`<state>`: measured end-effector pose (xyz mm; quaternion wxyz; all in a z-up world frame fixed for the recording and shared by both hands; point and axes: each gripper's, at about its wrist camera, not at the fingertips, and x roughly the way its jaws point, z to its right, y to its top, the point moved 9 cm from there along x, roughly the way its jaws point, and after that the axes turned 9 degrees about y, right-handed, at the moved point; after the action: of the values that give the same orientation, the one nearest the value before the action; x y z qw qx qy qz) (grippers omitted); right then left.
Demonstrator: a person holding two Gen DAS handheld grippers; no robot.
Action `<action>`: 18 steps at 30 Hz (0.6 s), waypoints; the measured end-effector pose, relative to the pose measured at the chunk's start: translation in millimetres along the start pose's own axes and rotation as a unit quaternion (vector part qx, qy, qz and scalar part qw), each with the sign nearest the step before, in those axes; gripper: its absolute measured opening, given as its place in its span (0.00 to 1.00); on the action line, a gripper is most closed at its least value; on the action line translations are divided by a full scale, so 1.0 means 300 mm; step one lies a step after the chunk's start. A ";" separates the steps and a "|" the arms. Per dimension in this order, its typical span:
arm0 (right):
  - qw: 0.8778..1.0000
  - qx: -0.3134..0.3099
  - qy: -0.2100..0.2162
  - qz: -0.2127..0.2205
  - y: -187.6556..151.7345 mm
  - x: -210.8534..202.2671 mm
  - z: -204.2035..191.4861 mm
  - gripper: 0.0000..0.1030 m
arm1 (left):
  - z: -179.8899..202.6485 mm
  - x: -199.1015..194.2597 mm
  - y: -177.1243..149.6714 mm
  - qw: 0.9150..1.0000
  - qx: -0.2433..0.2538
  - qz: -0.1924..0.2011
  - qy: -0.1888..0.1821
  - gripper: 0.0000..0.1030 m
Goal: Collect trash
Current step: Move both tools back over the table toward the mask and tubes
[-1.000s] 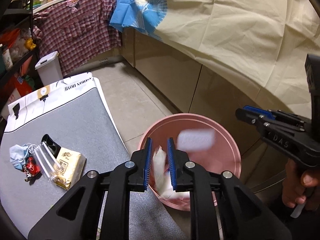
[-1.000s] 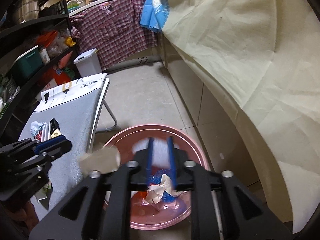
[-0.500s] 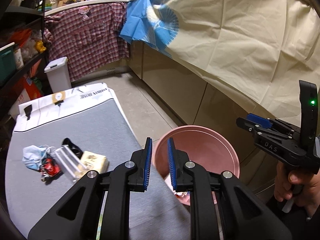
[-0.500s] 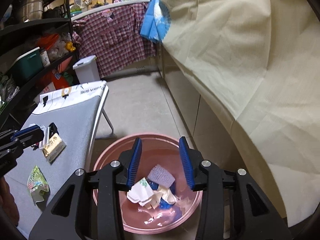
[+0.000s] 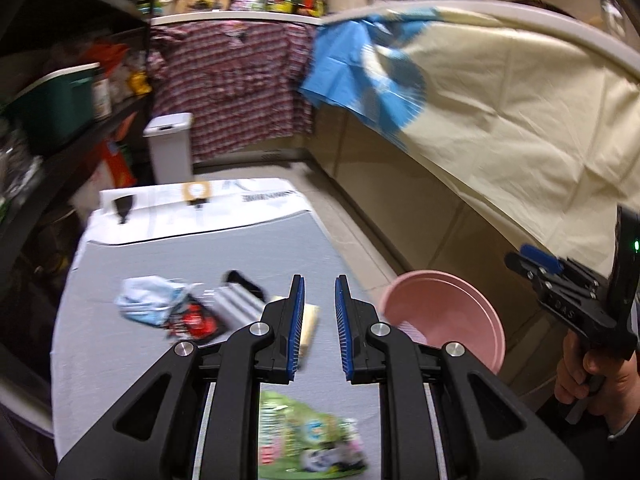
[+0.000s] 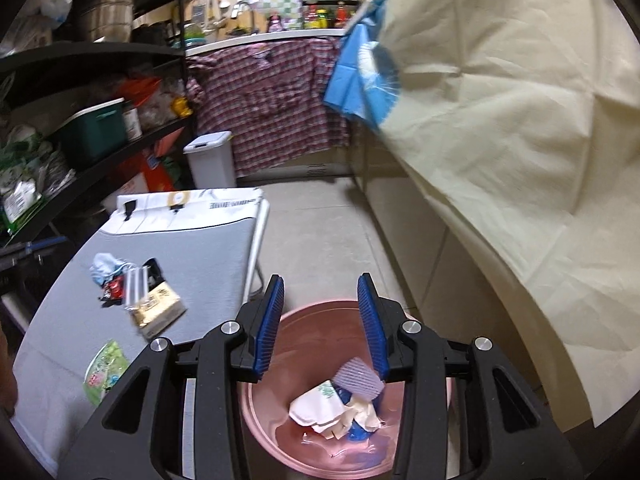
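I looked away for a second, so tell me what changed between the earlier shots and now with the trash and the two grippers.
Both grippers let go of their trash over the pink basin: the left gripper dropped its white tissue and swung back over the grey table; the right gripper released a purple pad, which now lies in the basin. Both are empty now. The mask, tissue pack and green wrapper stayed on the table.

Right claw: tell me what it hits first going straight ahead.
Probably the trash pile inside the pink basin; the right claw, empty, points down into it. Depth is unclear.
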<state>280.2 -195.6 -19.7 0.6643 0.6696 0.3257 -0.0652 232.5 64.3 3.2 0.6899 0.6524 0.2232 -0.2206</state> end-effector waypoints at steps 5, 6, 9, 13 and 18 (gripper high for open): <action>0.999 -0.005 0.034 -0.012 0.001 0.036 -0.093 0.38 | -0.183 -0.025 0.019 0.999 -0.037 0.011 0.037 0.16; 0.999 -0.008 0.041 -0.013 0.003 0.045 -0.113 0.38 | -0.224 -0.026 0.020 0.998 -0.044 0.012 0.046 0.16; 0.998 -0.019 0.061 -0.018 0.012 0.078 -0.183 0.37 | -0.303 -0.025 0.022 0.996 -0.061 0.011 0.060 0.16; 0.994 -0.034 0.098 -0.020 0.027 0.141 -0.301 0.35 | -0.394 -0.019 0.015 0.994 -0.077 0.008 0.078 0.16; 0.990 -0.048 0.125 -0.038 0.011 0.248 -0.414 0.20 | -0.472 -0.002 -0.007 0.991 -0.079 0.004 0.106 0.16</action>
<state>296.8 -53.4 -42.0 0.6472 0.6268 0.4338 0.0098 228.0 205.6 -5.0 0.7126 0.6162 0.3095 -0.1293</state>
